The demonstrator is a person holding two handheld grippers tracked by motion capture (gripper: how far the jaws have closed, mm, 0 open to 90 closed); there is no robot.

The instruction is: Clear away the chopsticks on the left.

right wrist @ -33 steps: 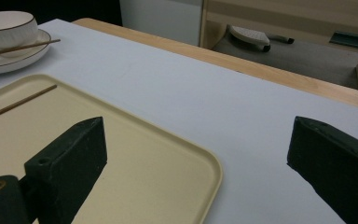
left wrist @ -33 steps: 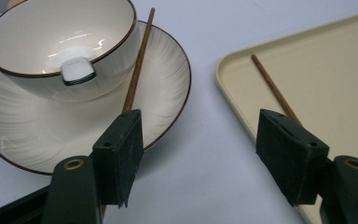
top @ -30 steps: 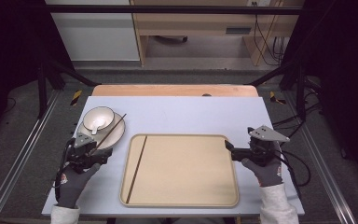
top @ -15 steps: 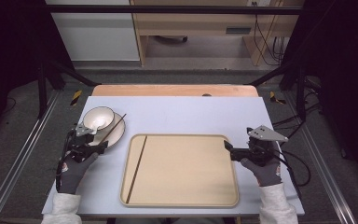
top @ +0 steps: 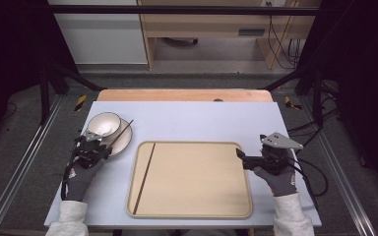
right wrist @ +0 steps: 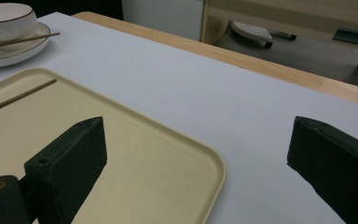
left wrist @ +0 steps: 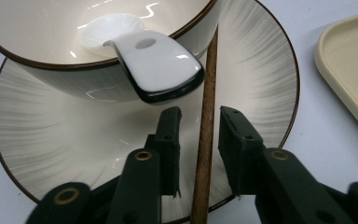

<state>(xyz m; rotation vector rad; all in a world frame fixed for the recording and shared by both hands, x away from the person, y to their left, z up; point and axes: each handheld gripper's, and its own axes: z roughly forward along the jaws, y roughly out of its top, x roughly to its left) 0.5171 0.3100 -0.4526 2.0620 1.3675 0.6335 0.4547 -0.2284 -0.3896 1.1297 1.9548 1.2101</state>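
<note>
Chopstick first — it lies across the striped plate, leaning against the side of the bowl that stands on that plate, at the left of the white table. Our left gripper straddles it: the jaws have just been closing, and the stick now runs up between them. Thin slivers of plate show on either side of the wood, so we read the pads as not quite pressing on it yet. A white spoon rests in the bowl, its dark-edged handle hanging over the rim just above the jaw tips.

From the high view we see our left hand at the near edge of the plate, and a second chopstick lying along the left side of the beige tray — well apart from the first.

Our right gripper hangs over the tray's right edge with its jaws spread wide and nothing between them; the right hand holds it level, pointing across the tray.
</note>
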